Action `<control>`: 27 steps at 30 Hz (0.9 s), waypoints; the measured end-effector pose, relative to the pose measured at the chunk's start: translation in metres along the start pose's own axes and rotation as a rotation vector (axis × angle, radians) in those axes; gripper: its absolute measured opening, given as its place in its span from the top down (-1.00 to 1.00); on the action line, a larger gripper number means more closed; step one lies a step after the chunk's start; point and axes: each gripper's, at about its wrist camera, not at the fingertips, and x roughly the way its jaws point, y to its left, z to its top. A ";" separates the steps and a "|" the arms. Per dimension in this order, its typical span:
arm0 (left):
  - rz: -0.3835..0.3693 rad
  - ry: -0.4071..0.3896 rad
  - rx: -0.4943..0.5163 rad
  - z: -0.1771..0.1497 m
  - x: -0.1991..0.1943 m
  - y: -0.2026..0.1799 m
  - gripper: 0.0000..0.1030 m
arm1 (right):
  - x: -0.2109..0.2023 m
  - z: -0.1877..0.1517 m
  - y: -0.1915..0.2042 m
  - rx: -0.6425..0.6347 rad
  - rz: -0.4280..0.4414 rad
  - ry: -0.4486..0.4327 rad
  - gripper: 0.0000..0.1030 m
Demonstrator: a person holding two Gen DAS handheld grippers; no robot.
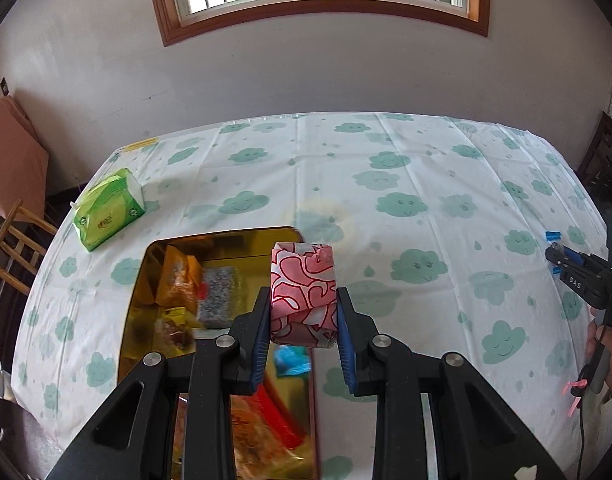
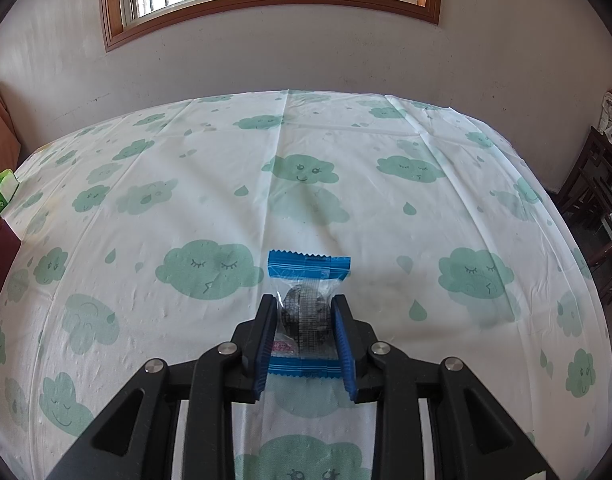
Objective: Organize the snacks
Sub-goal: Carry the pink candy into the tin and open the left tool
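Through the left wrist camera I see my left gripper point(image 1: 303, 312) low in the centre of the frame, its blue-padded fingers point(image 1: 260, 344) clamped on a pink snack packet point(image 1: 304, 290) patterned with red and white swirls, which stands upright between them. Behind it, to the lower left of centre, lies a gold tray point(image 1: 140, 280) holding several snacks in orange, yellow and red wrappers, too blurred for me to read; a small blue wrapper point(image 1: 292, 361) shows just under the pink packet. A green tissue pack point(image 1: 108, 209) sits on the tablecloth point(image 1: 385, 168) at the left of the frame, near the tray's far corner. The cloth is white with green smiling clouds. At the right edge of this view my right gripper point(image 1: 561, 258) appears, held by a hand point(image 1: 609, 344), with blue bits of wrapper at its tip. Through the right wrist camera, that gripper point(image 2: 304, 320) fills the lower centre, its fingers point(image 2: 343, 344) pressed on either side of a clear packet with blue serrated ends point(image 2: 307, 308) and a dark round snack inside. The packet lies on the cloth. A dark red box edge point(image 2: 0, 264) shows at the far left.
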 end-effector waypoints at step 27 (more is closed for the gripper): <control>0.073 0.163 -0.061 -0.037 0.062 0.111 0.57 | 0.000 0.000 0.000 -0.005 -0.006 0.001 0.42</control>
